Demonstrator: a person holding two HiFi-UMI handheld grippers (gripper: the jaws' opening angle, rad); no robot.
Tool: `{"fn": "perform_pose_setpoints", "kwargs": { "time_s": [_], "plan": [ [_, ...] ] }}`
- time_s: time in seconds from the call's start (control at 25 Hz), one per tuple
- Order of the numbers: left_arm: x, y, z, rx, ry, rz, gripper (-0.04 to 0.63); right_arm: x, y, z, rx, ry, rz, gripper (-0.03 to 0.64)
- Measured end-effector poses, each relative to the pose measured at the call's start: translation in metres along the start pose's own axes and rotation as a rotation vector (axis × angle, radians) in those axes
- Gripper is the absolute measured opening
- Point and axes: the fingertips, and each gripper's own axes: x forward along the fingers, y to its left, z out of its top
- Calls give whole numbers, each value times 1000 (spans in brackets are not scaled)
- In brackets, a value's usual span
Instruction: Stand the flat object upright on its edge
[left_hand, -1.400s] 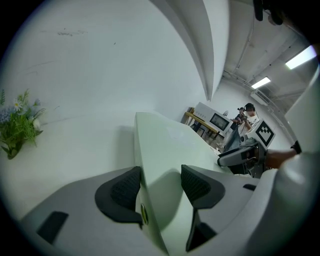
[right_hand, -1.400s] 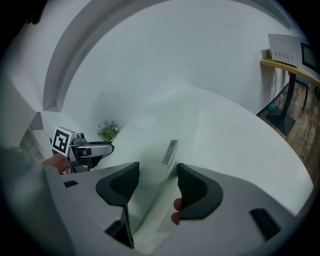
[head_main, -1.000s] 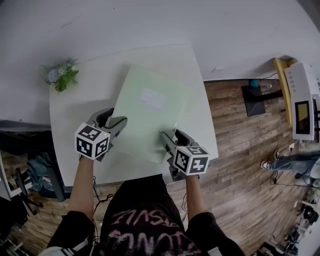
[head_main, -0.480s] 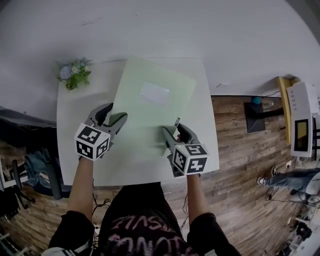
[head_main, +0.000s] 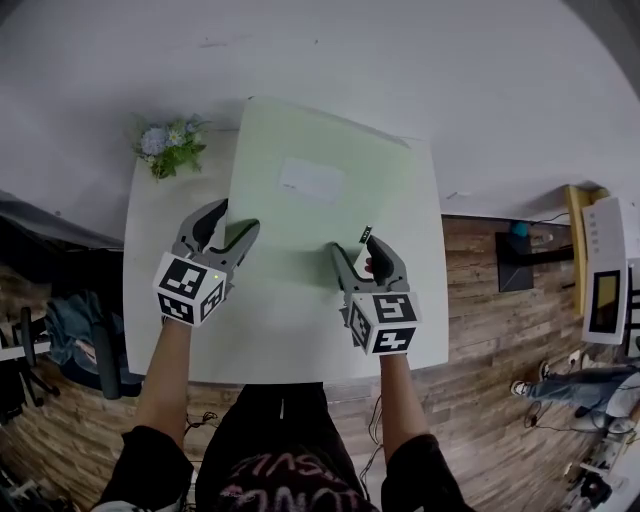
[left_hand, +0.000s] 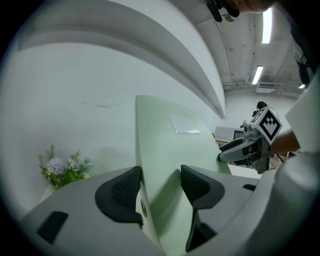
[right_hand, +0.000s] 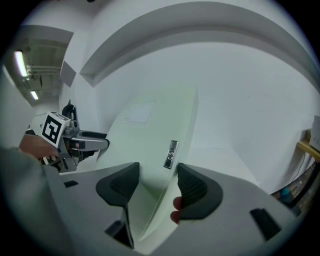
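Observation:
A flat pale green case (head_main: 320, 215) with a white label (head_main: 311, 180) stands tilted over the white table (head_main: 280, 340), its far edge raised toward the wall. My left gripper (head_main: 232, 232) is shut on its left side. In the left gripper view the case (left_hand: 170, 150) runs up between the dark pads (left_hand: 120, 190). My right gripper (head_main: 350, 262) is shut on its right side, beside a small metal clasp (right_hand: 170, 153). In the right gripper view the case (right_hand: 150, 130) fills the gap between the jaws. Whether its lower edge touches the table I cannot tell.
A small bunch of flowers (head_main: 170, 145) sits at the table's far left corner, close to the case. A white wall (head_main: 400, 60) rises just behind the table. Wooden floor (head_main: 500, 320) and a white device (head_main: 605, 270) lie to the right.
Both grippers have moved forward and up with the case. Its far edge has risen and now reaches past the table's back edge against the wall.

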Motion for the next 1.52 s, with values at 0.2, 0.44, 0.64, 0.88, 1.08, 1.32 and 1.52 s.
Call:
{"fn": "perform_pose_setpoints", "kwargs": {
  "time_s": [0.2,0.44,0.64,0.88,1.08,1.32,1.52],
  "plan": [
    [-8,15,0,17,-69,24,267,8,12,13,-75,-73,-14,252],
    [-12,16,4,75,-147,30,265,4,16,16,-122,-163,-48,252],
    [-13,14,-4,83,-188,41,265,4,17,13,-164,-197,-65,252],
    [-21,6,-10,85,-236,64,264,-5,20,8,-188,-241,-62,252],
    [-31,0,-14,95,-236,76,264,-13,25,4,-201,-258,-52,252],
    [-41,-7,-21,108,-218,88,264,-22,31,-2,-206,-280,-40,252],
    [-49,-12,-26,117,-212,99,264,-29,36,-6,-202,-296,-35,250]
  ]
}}
